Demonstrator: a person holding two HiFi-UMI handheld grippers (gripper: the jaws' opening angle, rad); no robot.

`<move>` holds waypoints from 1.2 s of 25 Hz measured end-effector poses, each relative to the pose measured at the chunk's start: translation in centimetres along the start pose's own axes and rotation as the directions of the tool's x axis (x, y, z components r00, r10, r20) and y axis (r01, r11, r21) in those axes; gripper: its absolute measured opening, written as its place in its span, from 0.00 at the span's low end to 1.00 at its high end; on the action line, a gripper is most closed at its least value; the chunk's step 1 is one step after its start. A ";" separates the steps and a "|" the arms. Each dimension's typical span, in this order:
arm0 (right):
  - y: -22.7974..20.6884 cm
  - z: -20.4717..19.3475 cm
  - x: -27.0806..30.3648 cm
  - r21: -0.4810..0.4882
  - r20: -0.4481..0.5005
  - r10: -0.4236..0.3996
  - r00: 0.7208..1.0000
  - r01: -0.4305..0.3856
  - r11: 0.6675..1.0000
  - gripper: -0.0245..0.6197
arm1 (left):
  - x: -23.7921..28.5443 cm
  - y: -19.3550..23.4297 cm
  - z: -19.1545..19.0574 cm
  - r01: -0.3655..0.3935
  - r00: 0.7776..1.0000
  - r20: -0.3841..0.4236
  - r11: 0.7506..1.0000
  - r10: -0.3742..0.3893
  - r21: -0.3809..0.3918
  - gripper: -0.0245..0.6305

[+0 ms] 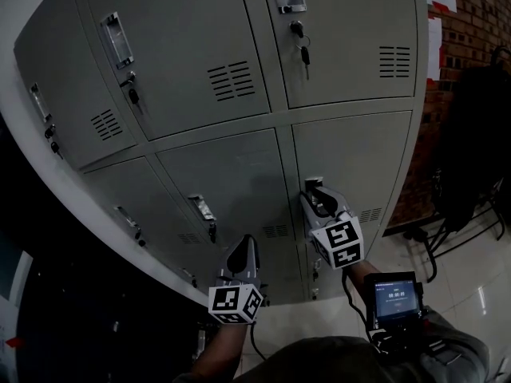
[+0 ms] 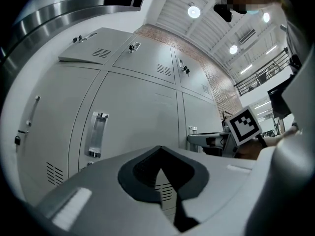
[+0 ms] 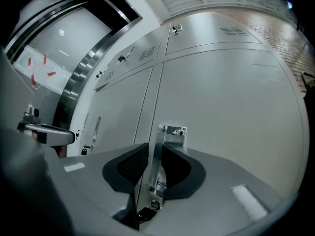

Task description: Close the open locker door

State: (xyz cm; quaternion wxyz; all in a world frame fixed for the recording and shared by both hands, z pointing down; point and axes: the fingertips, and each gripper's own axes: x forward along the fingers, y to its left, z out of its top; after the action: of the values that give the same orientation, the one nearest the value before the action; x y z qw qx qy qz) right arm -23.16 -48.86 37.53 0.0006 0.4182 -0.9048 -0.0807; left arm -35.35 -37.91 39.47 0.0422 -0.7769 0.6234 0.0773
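A bank of grey lockers [image 1: 239,78] fills the head view. The lower right locker door [image 1: 359,166] lies close to flush with its neighbours; a thin dark seam runs down its left edge [image 3: 147,112]. My right gripper [image 1: 318,195] is at that door's chrome handle [image 1: 313,183]. In the right gripper view the handle [image 3: 170,131] stands between the two dark pads, which sit against its sides [image 3: 156,151]. My left gripper [image 1: 242,250] hangs lower left in front of the lower middle door [image 2: 133,117], touching nothing, its tips together [image 2: 158,151].
Keys hang in the locks of the upper doors [image 1: 304,53]. A brick wall [image 1: 471,38] and a dark chair with a bag [image 1: 471,150] stand to the right on the pale floor [image 1: 471,286]. A small screen [image 1: 397,298] is strapped to the right forearm.
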 end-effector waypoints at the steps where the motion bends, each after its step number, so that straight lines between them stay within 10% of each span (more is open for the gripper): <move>1: 0.0 0.0 0.0 -0.002 0.003 -0.001 1.000 0.001 1.000 0.18 | 0.0 0.2 -0.1 0.000 1.000 0.000 1.000 0.000 -0.002 0.03; 30: -0.6 -0.7 -0.1 0.092 0.000 -0.071 0.997 0.071 0.993 0.19 | 1.1 1.3 -1.6 0.049 0.998 -0.039 0.999 -0.050 -0.012 0.03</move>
State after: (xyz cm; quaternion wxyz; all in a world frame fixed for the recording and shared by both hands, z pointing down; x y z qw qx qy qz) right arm -22.62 -49.24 38.15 -0.0232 0.4496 -0.8920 -0.0397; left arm -36.28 -39.51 40.88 0.0277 -0.7938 0.6042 0.0642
